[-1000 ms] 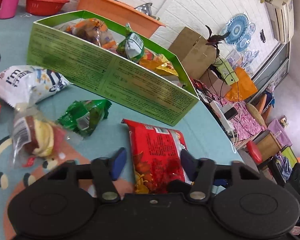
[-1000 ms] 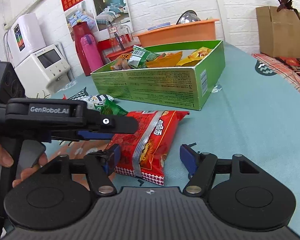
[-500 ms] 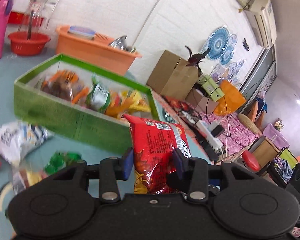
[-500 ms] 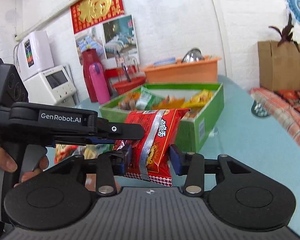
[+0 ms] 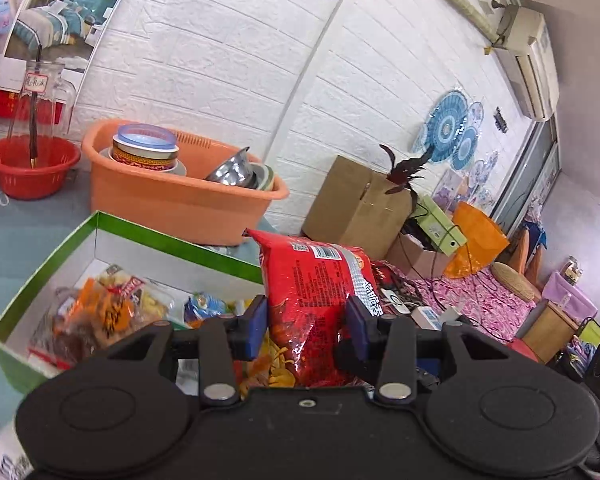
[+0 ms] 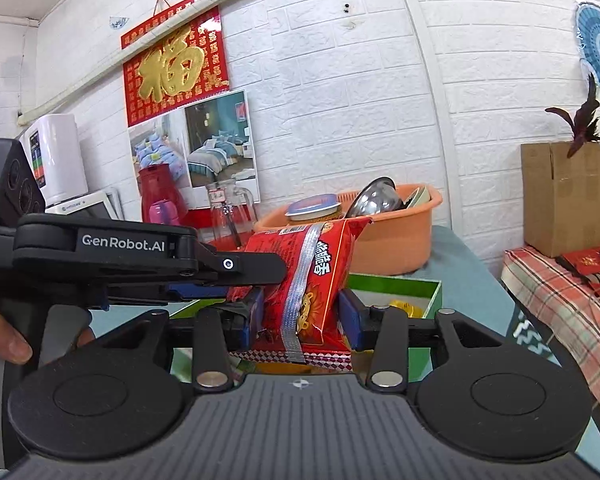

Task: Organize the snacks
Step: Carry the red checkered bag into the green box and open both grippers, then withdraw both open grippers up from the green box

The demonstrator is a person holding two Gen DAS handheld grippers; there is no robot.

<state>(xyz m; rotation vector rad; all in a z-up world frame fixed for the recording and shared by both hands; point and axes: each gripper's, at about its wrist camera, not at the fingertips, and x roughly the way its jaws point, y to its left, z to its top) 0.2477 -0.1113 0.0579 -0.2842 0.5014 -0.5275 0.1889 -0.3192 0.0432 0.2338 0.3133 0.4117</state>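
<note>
A red snack bag hangs in the air over the near edge of the green box, held from two sides. My left gripper is shut on its lower part. My right gripper is shut on the same red snack bag, and its blue pads press both sides. In the right wrist view the left gripper comes in from the left and clamps the bag's edge. Several packets lie inside the box. The green box shows behind the bag.
An orange basin with bowls stands just behind the box, and a red basket further left. A cardboard box with a plant sits to the right. A person's hand grips the left tool's handle.
The right jaws closed on the red bag. Both grippers lifted it off the table and carried it up toward the green box, whose inside now shows from above.
</note>
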